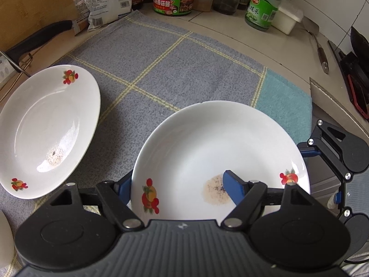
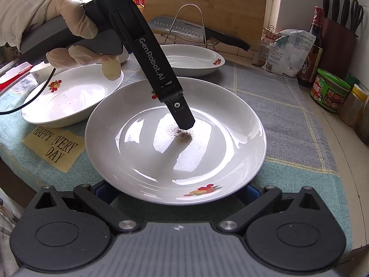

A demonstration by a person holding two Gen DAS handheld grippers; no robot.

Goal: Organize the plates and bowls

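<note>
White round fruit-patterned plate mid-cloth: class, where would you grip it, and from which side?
Pinch its flared rim, one finger above, one beneath, from the side of bare checked cloth, away from the neighbouring white plate. It lies flat, likely too wide to span; the rim lifts clear.

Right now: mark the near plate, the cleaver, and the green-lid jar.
near plate [image 2: 230,124], right wrist view, bare inner surface right of centre.
cleaver [image 2: 175,26], right wrist view, dimpled blade on the rack.
green-lid jar [image 1: 173,0], left wrist view, front label.

Near plate [image 2: 175,152] on cloth [image 2: 288,120]; second plate [image 2: 69,99] just left; third plate [image 2: 193,58] behind; jars [image 2: 329,92] at right; knife [image 2: 184,28] behind.
</note>
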